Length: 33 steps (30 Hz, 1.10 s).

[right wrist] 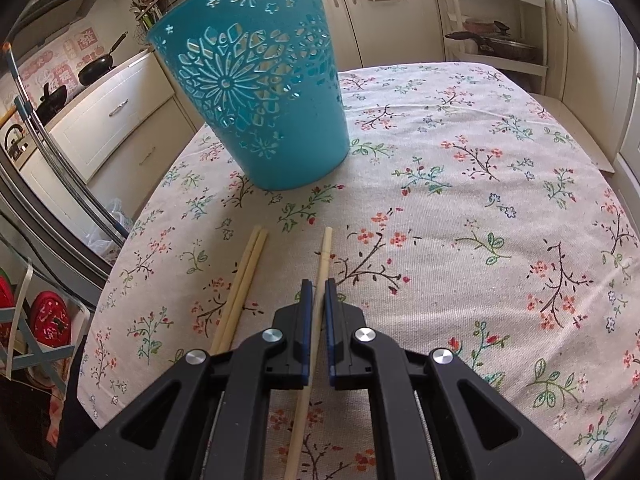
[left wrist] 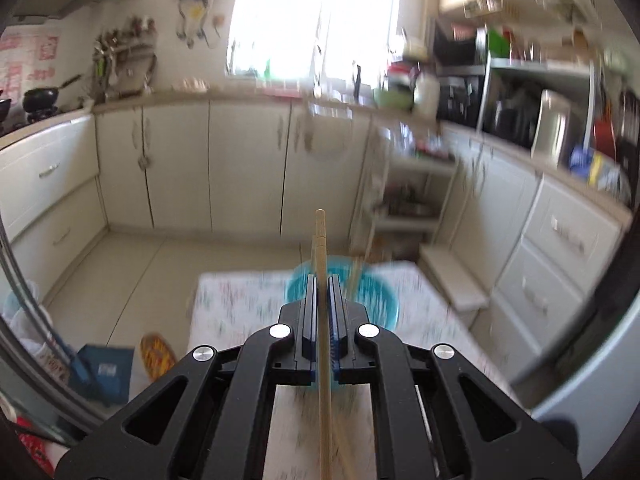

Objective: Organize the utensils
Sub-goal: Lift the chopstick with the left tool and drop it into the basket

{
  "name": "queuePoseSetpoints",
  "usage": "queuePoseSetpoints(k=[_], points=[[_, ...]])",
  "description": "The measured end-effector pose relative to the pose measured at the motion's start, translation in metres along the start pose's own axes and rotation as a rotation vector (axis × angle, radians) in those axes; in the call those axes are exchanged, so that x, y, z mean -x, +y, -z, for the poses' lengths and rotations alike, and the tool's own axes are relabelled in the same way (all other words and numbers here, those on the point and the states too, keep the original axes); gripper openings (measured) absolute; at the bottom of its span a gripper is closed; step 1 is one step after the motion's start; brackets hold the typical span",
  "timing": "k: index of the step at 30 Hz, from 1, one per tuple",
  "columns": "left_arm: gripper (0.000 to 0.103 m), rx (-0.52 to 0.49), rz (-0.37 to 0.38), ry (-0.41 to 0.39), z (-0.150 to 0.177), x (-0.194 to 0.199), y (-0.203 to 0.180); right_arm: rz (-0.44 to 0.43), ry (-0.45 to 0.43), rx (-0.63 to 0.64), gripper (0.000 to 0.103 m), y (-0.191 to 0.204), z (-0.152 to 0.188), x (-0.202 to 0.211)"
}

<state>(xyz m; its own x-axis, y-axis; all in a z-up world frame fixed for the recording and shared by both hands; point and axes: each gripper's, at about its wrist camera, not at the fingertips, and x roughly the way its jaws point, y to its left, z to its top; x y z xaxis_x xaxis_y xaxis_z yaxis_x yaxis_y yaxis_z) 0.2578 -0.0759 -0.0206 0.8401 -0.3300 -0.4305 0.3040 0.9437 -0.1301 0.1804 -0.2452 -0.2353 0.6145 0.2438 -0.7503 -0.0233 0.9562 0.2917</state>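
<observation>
The left tongs (left wrist: 320, 292) grip a chopstick (left wrist: 320, 240) across its length, so the round tip juts ahead and the rest trails back under the frame; the hold keeps the stick lined up with the fingers, which should make it easy to aim into the bin (left wrist: 376, 300) that shows blurred just beyond and below. A second stick seems to ride slanted beside it, though blur leaves that unsure. The right tongs (right wrist: 319, 300) are closed on another chopstick (right wrist: 325, 252), low over the surface (right wrist: 480, 160), its tip pointing toward the bin (right wrist: 256, 92) and its tail running back beneath the black linkage. A pair of chopsticks (right wrist: 248, 268) lies loose just left of it, the two touching side by side, waiting their turn. The sticks are pale, smooth wood or bamboo, slim and slightly tapered. The bin is glossy teal plastic, a tapered bucket standing upright, its wall pierced with a flower cut-out pattern. The surface wears a coarse woven cloth printed with red blossoms and green leaves.
</observation>
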Motion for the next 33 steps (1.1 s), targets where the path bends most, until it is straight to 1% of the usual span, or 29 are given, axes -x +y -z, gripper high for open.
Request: queuePoseSetpoints(k=[4, 8, 10, 13, 15, 19, 22, 23, 24, 25, 26, 28, 31, 32, 33], points=[[0.005, 0.023, -0.001, -0.071, -0.027, -0.016, -0.004, -0.013, 0.003, -0.017, 0.006, -0.002, 0.000, 0.000], [0.005, 0.081, 0.008, -0.111, -0.050, -0.047, -0.007, -0.026, 0.006, -0.033, 0.006, -0.004, -0.001, 0.000], [0.005, 0.103, 0.013, -0.159, -0.061, -0.059, -0.012, -0.031, 0.008, -0.040, 0.006, -0.005, -0.001, 0.000], [0.005, 0.127, -0.013, -0.222, -0.068, -0.080, -0.015, -0.041, 0.013, -0.052, 0.006, -0.006, -0.002, -0.001], [0.005, 0.138, -0.038, -0.236, -0.066, -0.099, -0.015, -0.049, 0.018, -0.065, 0.006, -0.008, -0.003, -0.001], [0.005, 0.155, -0.080, -0.195, -0.052, -0.141, -0.010, -0.064, 0.024, -0.084, 0.006, -0.011, -0.004, -0.001], [0.005, 0.146, -0.111, -0.124, -0.031, -0.166, -0.008, -0.073, 0.027, -0.094, 0.006, -0.012, -0.004, -0.002], [0.005, 0.150, -0.103, -0.101, -0.026, -0.169, -0.007, -0.075, 0.030, -0.096, 0.007, -0.011, -0.004, -0.002], [0.005, 0.155, -0.090, -0.099, -0.024, -0.166, -0.005, -0.077, 0.028, -0.098, 0.007, -0.011, -0.004, -0.002], [0.005, 0.138, -0.119, -0.121, -0.023, -0.161, -0.007, -0.076, 0.027, -0.098, 0.007, -0.011, -0.004, -0.002], [0.006, 0.119, -0.129, -0.127, -0.021, -0.158, -0.009, -0.075, 0.027, -0.096, 0.007, -0.010, -0.004, -0.002], [0.008, 0.093, -0.117, -0.100, -0.022, -0.158, -0.010, -0.073, 0.025, -0.092, 0.007, -0.010, -0.003, -0.001], [0.016, 0.081, -0.107, -0.069, -0.021, -0.147, -0.009, -0.067, 0.023, -0.083, 0.007, -0.009, -0.003, -0.001], [0.022, 0.079, -0.108, -0.066, -0.020, -0.143, -0.007, -0.065, 0.023, -0.080, 0.007, -0.009, -0.004, -0.001], [0.030, 0.074, -0.114, -0.066, -0.017, -0.135, -0.006, -0.063, 0.022, -0.077, 0.007, -0.008, -0.004, -0.001]])
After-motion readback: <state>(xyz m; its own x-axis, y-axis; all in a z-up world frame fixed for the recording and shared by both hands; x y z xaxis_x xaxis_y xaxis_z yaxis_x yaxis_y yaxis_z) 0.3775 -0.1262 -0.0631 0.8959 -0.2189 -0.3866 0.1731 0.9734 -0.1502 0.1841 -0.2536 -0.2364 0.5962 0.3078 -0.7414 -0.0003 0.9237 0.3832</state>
